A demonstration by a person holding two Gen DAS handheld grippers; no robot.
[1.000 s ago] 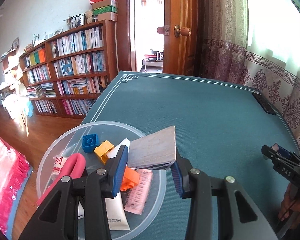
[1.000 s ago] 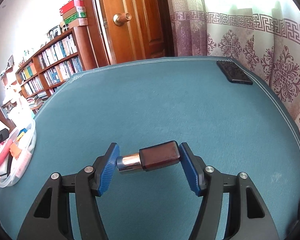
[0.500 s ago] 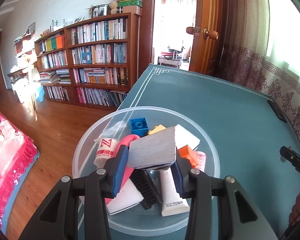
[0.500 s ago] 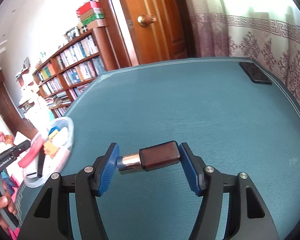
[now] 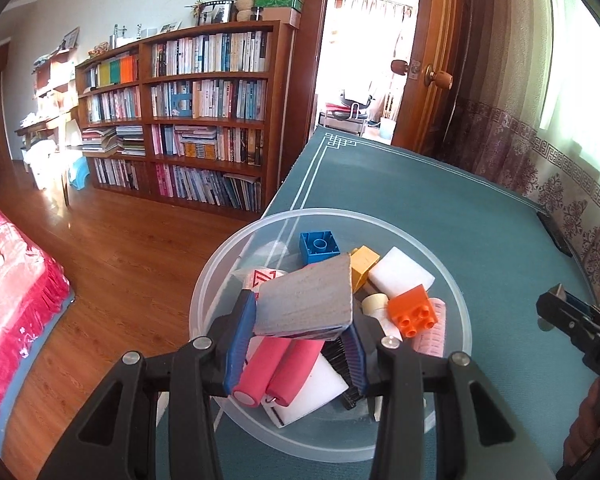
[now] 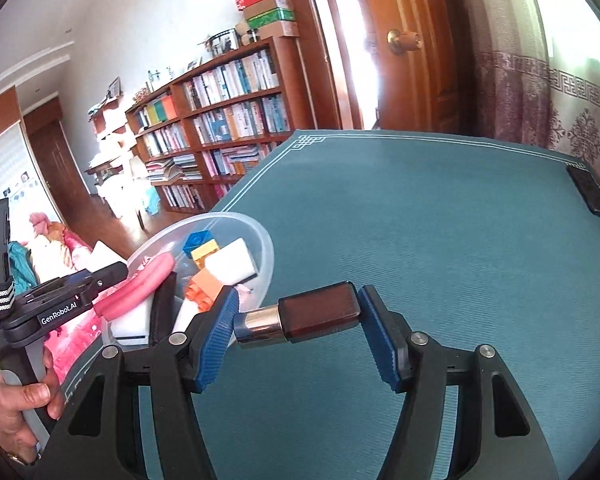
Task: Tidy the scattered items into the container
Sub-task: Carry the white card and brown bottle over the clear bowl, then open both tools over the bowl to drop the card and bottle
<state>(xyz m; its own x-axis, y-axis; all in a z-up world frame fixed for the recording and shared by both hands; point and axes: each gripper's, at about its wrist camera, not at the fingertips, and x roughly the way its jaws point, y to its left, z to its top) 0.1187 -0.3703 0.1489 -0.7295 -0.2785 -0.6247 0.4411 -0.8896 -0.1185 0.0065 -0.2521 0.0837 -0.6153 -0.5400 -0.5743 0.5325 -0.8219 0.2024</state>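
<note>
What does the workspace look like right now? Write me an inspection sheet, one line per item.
Surface: teal tablecloth with a white border line.
Job's things: clear bowl at the table's near left corner, holding a blue brick, orange brick, white foam block, pink handles and other items.
Clutter: dark phone-like slab at the far right edge.
Grippers: left gripper shut on a grey block above the bowl; right gripper shut on a brown bottle beside the bowl.
Cables: nothing seen.
Surroundings: bookshelf, open wooden door, patterned curtain.
</note>
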